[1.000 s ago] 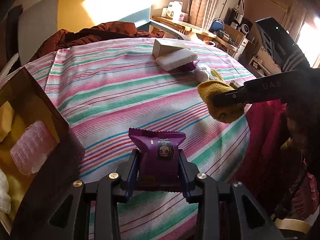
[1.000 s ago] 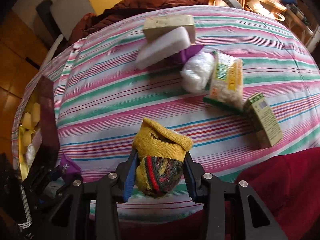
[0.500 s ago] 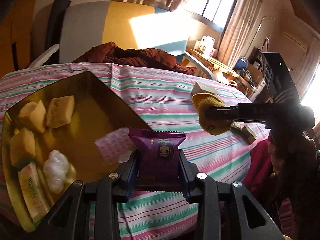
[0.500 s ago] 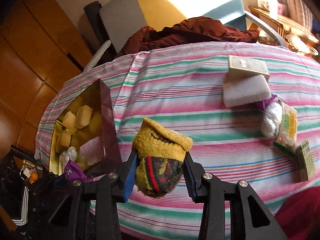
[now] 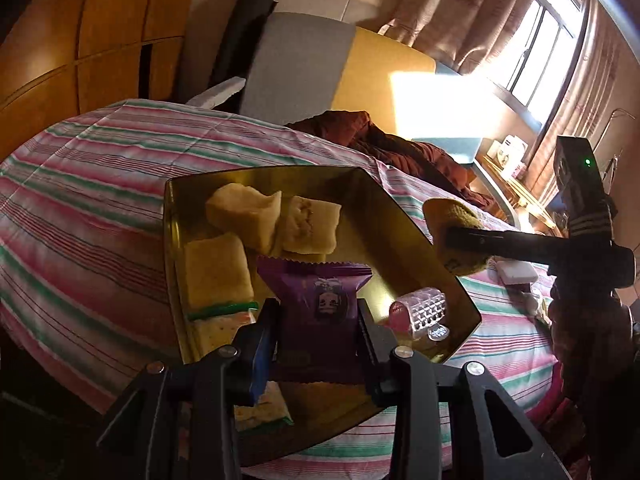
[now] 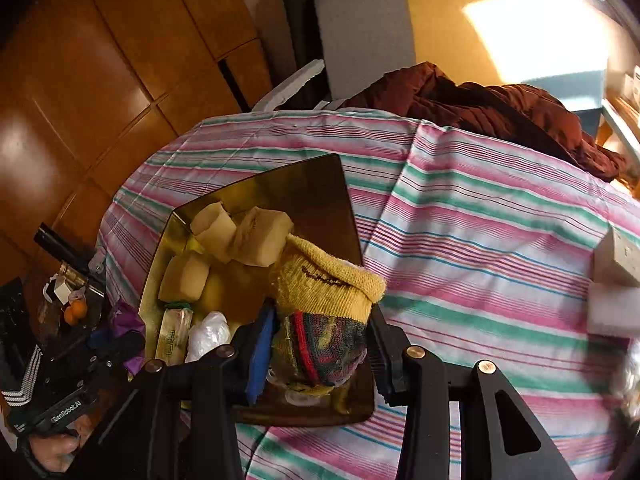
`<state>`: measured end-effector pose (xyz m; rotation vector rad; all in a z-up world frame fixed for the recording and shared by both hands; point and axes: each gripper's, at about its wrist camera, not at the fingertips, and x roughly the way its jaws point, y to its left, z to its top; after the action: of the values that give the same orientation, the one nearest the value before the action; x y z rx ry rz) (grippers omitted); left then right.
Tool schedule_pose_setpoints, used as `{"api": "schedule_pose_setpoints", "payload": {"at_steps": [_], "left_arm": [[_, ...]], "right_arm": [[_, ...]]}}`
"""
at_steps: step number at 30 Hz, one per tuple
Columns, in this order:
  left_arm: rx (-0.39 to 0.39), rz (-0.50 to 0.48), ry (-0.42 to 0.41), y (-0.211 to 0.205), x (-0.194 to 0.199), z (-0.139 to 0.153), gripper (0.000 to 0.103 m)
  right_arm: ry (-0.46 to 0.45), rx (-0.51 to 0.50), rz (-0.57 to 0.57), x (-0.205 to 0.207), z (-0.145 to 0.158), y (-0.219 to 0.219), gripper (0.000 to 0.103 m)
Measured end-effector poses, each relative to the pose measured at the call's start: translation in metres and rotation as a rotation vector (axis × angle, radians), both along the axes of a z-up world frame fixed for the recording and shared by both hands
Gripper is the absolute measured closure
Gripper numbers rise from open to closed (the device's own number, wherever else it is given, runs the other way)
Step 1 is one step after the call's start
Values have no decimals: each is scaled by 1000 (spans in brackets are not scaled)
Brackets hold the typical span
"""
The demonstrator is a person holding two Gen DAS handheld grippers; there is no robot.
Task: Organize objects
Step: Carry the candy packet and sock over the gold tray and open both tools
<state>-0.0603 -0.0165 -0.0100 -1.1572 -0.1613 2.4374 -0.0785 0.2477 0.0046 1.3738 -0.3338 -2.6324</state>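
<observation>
My left gripper (image 5: 316,320) is shut on a purple snack packet (image 5: 316,304), held above the gold tray (image 5: 400,216). My right gripper (image 6: 320,332) is shut on a rolled yellow and multicoloured sock (image 6: 324,304), also over the gold tray (image 6: 320,184). In the left wrist view the right gripper (image 5: 452,240) reaches in from the right with the sock (image 5: 448,212) over the tray's far rim. The tray holds several beige sponge-like blocks (image 5: 244,212), a cracker pack (image 5: 216,320), a clear pink ridged item (image 5: 424,308) and a white wad (image 6: 208,332).
The tray sits on a round table with a striped cloth (image 6: 480,240). At the right edge lie a beige box (image 6: 620,256) and a white block (image 6: 616,312). A brown garment (image 6: 480,104) lies on a chair behind. A side table with clutter (image 6: 72,308) stands at left.
Both grippers swung left across the table with their loads, from over the bare cloth to above the gold tray. The views rolled, and the tray's contents came into full view.
</observation>
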Motion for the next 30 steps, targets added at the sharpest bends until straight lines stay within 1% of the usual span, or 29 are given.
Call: {"api": "schedule_pose_setpoints", "payload": {"at_steps": [4, 8, 11, 13, 14, 15, 17, 18, 19, 22, 23, 24, 25, 30], "left_arm": [[3, 17, -12, -7, -6, -4, 67], [8, 22, -37, -9, -12, -10, 67], [8, 17, -34, -5, -19, -12, 67], [12, 7, -26, -1, -24, -12, 67], [13, 2, -23, 1, -27, -11, 67], [17, -5, -21, 4, -30, -11, 67], [26, -28, -24, 13, -36, -12, 67], [31, -42, -25, 19, -37, -12, 67], [34, -62, -26, 25, -37, -13, 66], [40, -113, -69, 46, -37, -24, 66], [41, -130, -83, 51, -37, -27, 63], [33, -135, -87, 56, -35, -30, 60], [19, -133, -89, 60, -33, -32, 59], [13, -120, -125, 62, -20, -43, 58]], "right_arm": [[-2, 57, 29, -37, -3, -24, 60], [10, 123, 34, -71, -2, -39, 60], [25, 143, 17, -96, -1, -41, 53], [25, 141, -11, -107, -1, -38, 40], [26, 143, -27, -109, -1, -35, 38], [27, 133, -35, -110, -1, -33, 36], [25, 107, -43, -104, -3, -27, 30], [23, 101, -54, -99, -4, -23, 24], [23, 93, -63, -94, -5, -20, 22], [29, 69, -82, -75, -6, -10, 21], [30, 64, -91, -68, -7, -8, 20], [35, 61, -102, -61, -6, -4, 19], [40, 57, -110, -55, -6, -2, 17], [61, 56, -121, -30, -5, 3, 16]]}}
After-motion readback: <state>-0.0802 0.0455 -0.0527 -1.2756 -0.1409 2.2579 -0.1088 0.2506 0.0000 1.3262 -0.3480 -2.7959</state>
